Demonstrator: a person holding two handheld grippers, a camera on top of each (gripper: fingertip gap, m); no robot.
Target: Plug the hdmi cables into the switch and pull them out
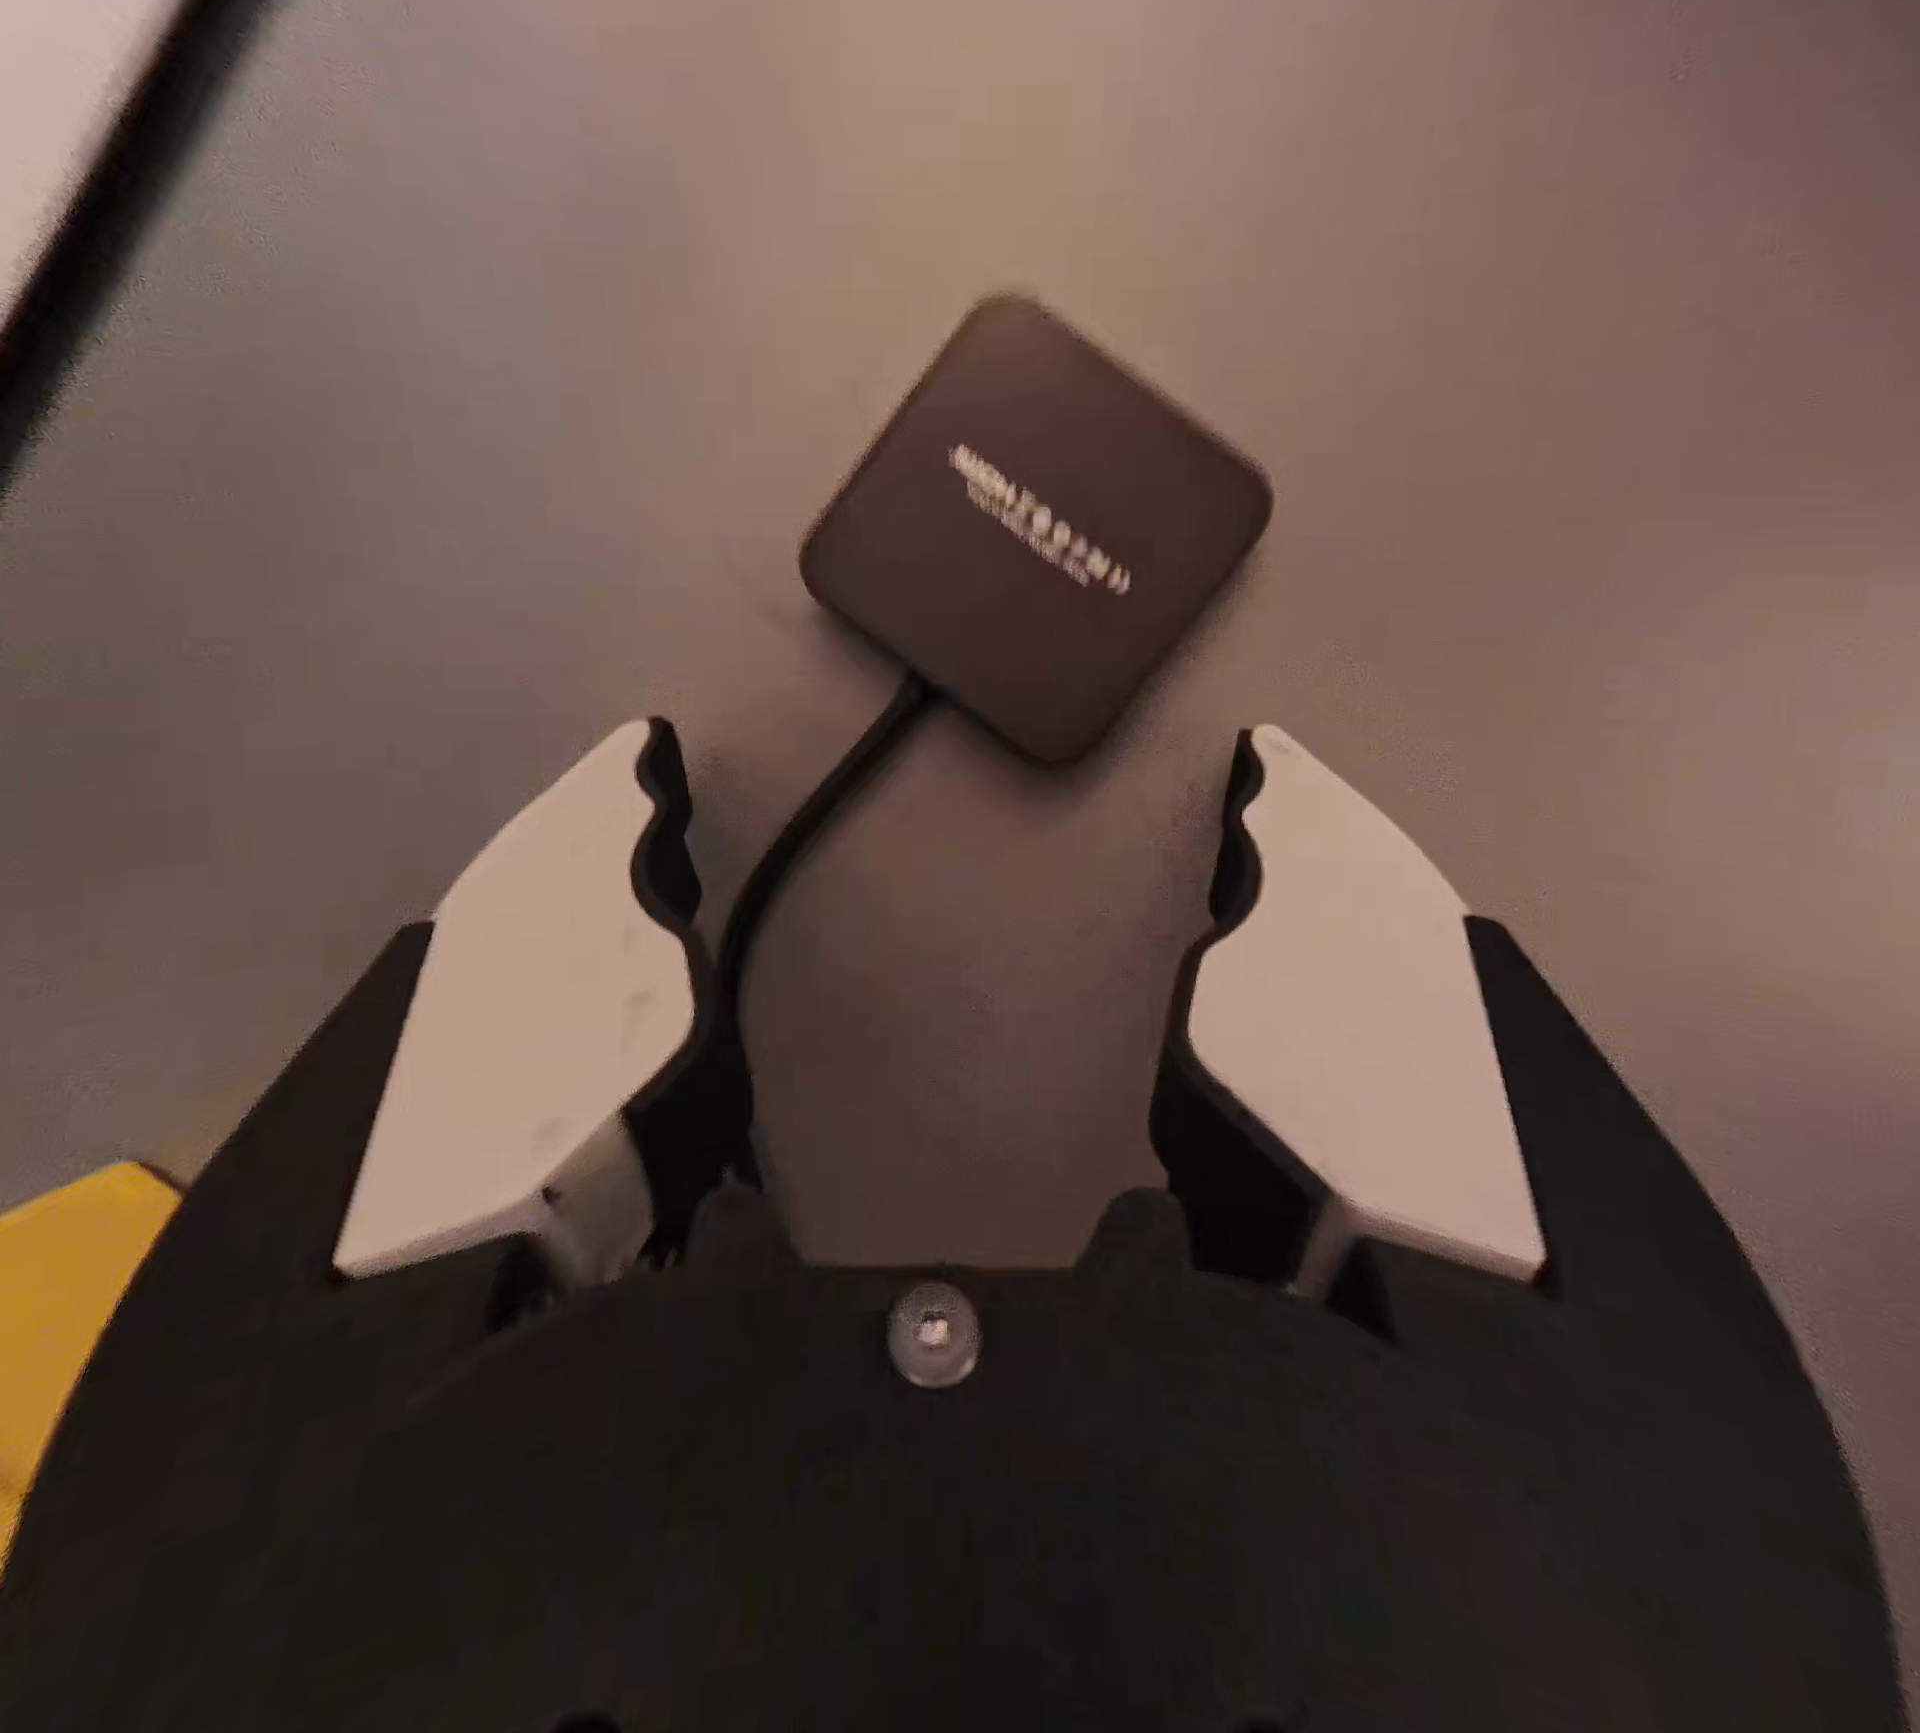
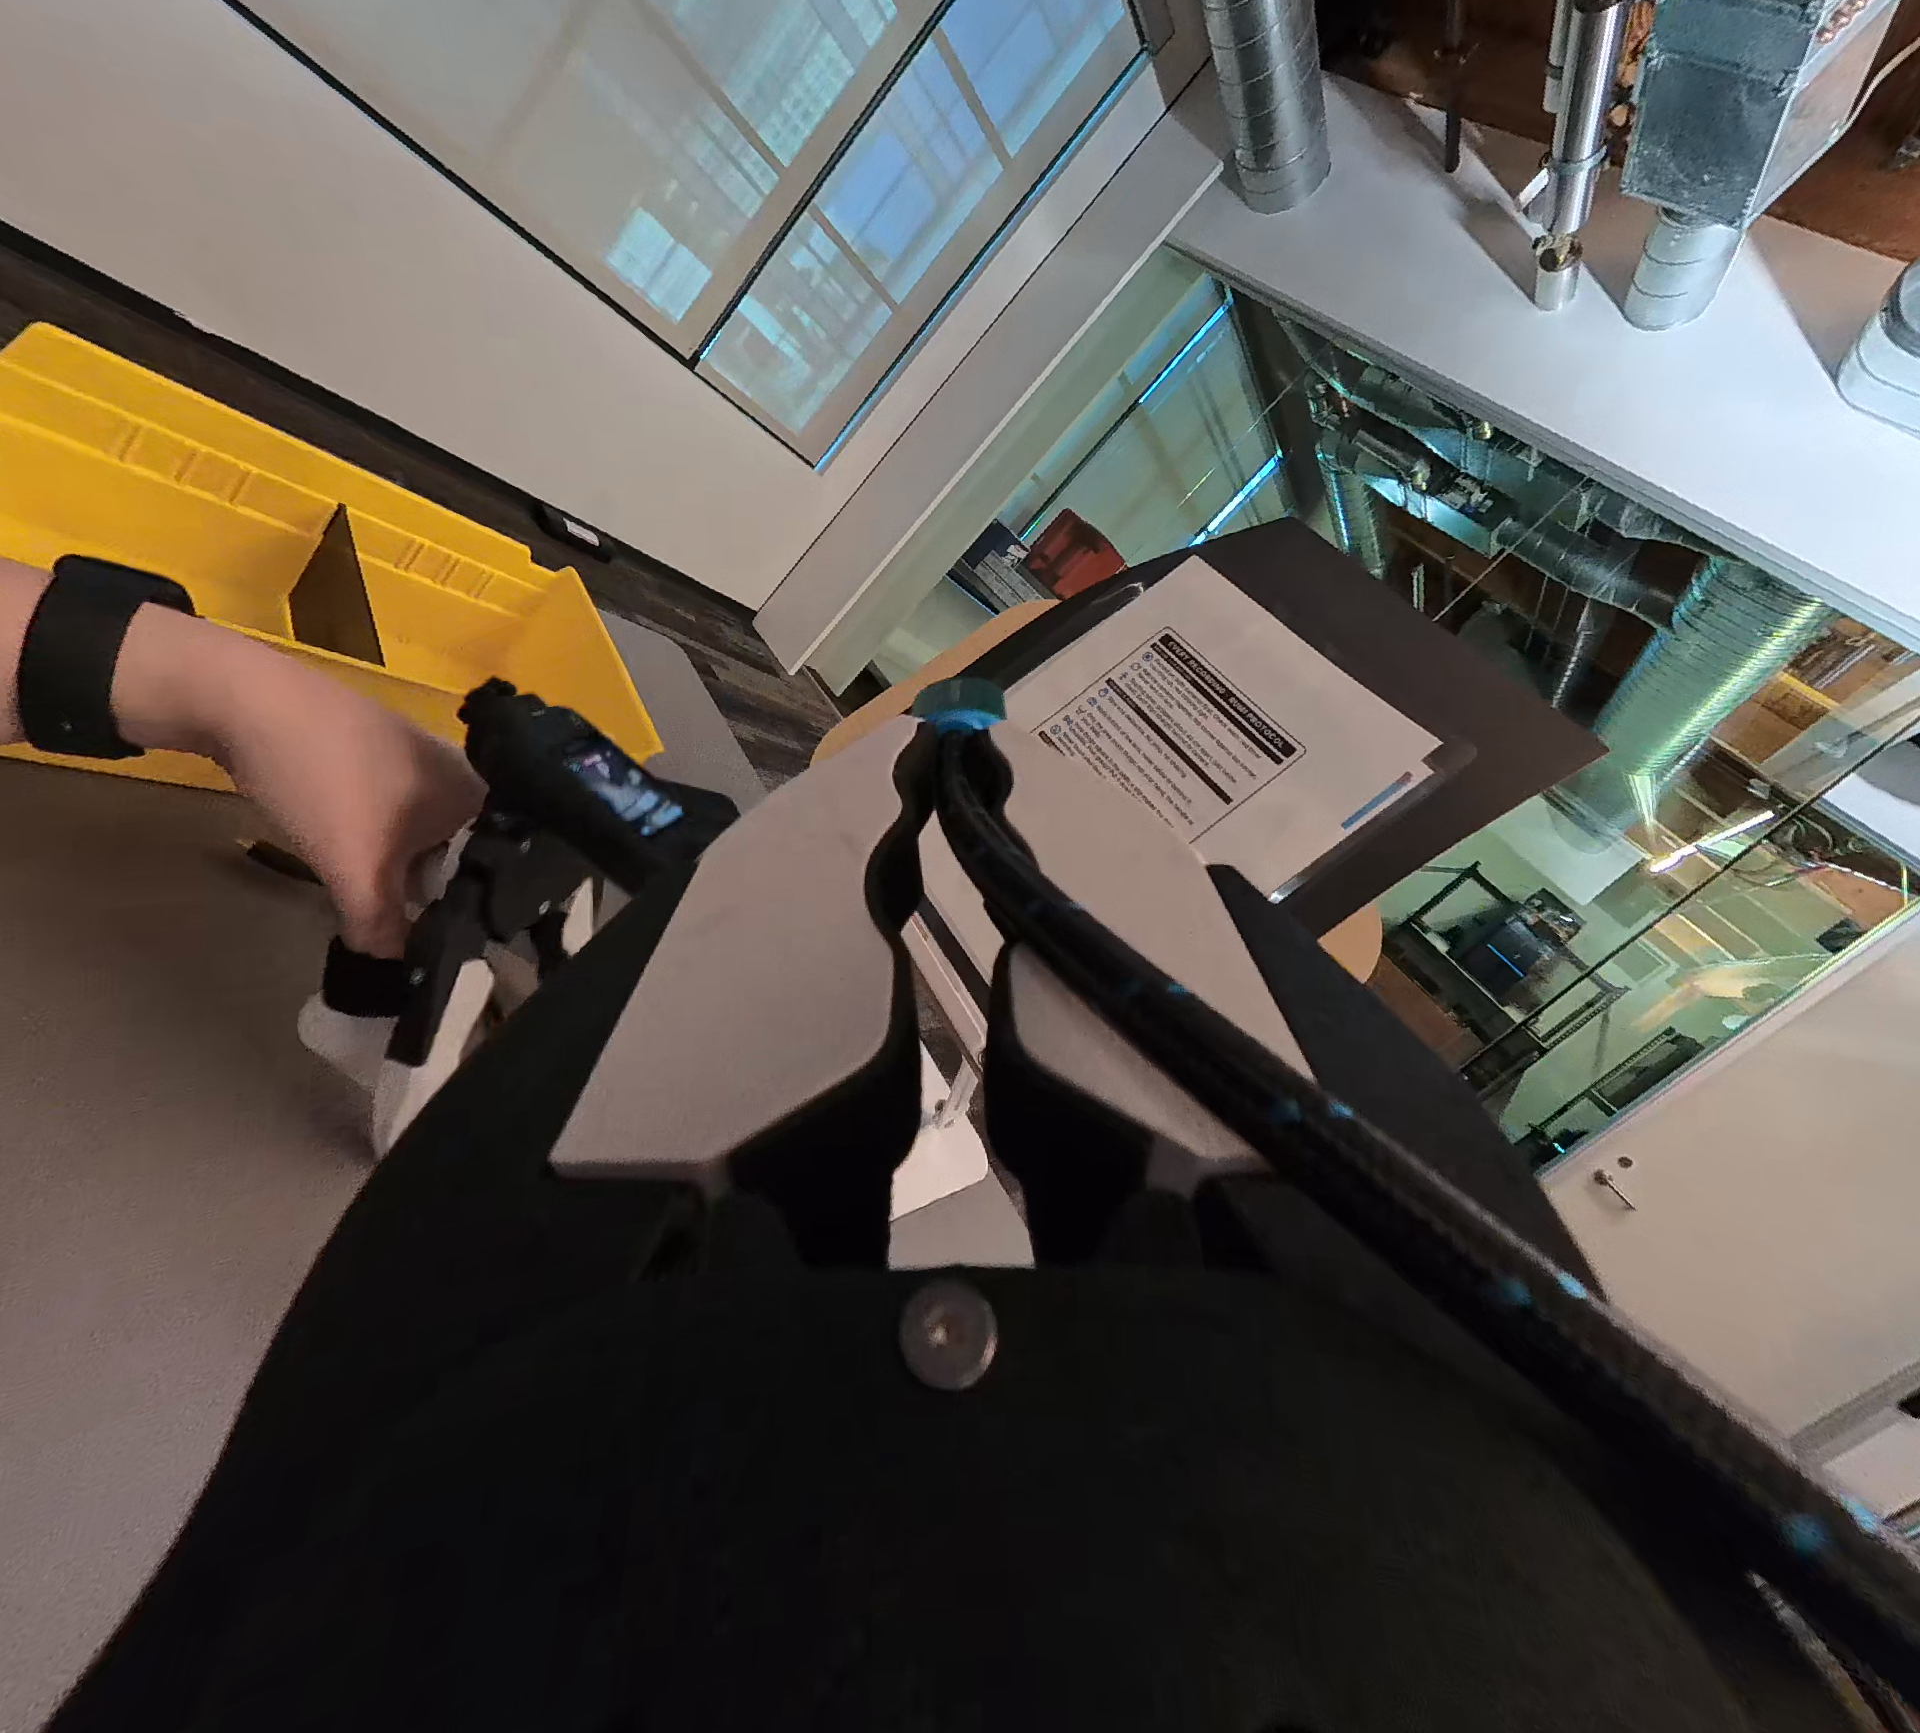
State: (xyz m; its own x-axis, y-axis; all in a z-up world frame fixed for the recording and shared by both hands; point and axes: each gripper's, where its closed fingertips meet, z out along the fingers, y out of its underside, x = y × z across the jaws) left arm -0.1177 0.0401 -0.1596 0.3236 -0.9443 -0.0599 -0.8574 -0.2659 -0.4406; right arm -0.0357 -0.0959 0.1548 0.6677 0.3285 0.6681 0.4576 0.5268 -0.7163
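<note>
In the left wrist view the left gripper [image 1: 956, 738] hangs over the grey tabletop [image 1: 1455, 333] with its jaws spread wide and nothing between them; the black square switch [image 1: 1034, 530] lies flat just beyond the fingertips, its thin black lead [image 1: 774, 862] curving back past the left finger. In the right wrist view the right gripper [image 2: 951, 748] is raised and tilted away from the tabletop, clamped on a black braided hdmi cable [image 2: 1049, 904] whose blue-collared end [image 2: 958, 707] pokes out at the fingertips. A hand [image 2: 332, 800] holds the left gripper low over the tabletop near a yellow bin [image 2: 208, 478].
</note>
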